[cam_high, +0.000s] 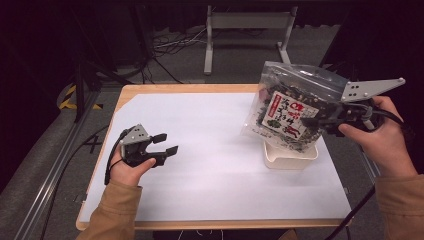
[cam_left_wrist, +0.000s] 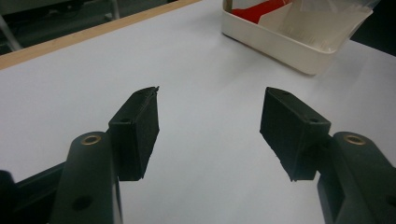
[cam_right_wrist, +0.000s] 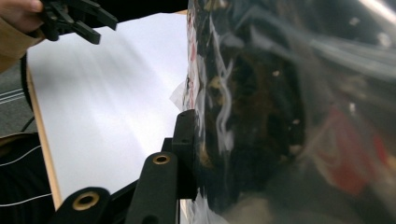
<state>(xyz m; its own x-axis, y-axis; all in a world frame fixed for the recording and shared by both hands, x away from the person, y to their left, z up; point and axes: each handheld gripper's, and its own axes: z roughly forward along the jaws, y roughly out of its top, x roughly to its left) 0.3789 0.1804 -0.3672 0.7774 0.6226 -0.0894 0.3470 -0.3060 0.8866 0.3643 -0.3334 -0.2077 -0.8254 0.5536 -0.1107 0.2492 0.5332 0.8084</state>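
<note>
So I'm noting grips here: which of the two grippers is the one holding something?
The right gripper, at the table's right side: its jaws clamp the clear snack bag above the white tray. The left gripper has open jaws with nothing between them.

Pretty dim room overall, with the light mostly landing on the bench (cam_high: 129, 92), a pale wood top covered by a big white sheet (cam_high: 210, 165). Grey carpet-like floor (cam_high: 45, 165) all around it. Top middle of the frame has a grey metal stand (cam_high: 247, 22) with cables (cam_high: 167, 42) tangled beside it. Yellow-black hazard tape (cam_high: 67, 100) at the left, plus a metal rail (cam_high: 55, 170) running diagonally.
</note>
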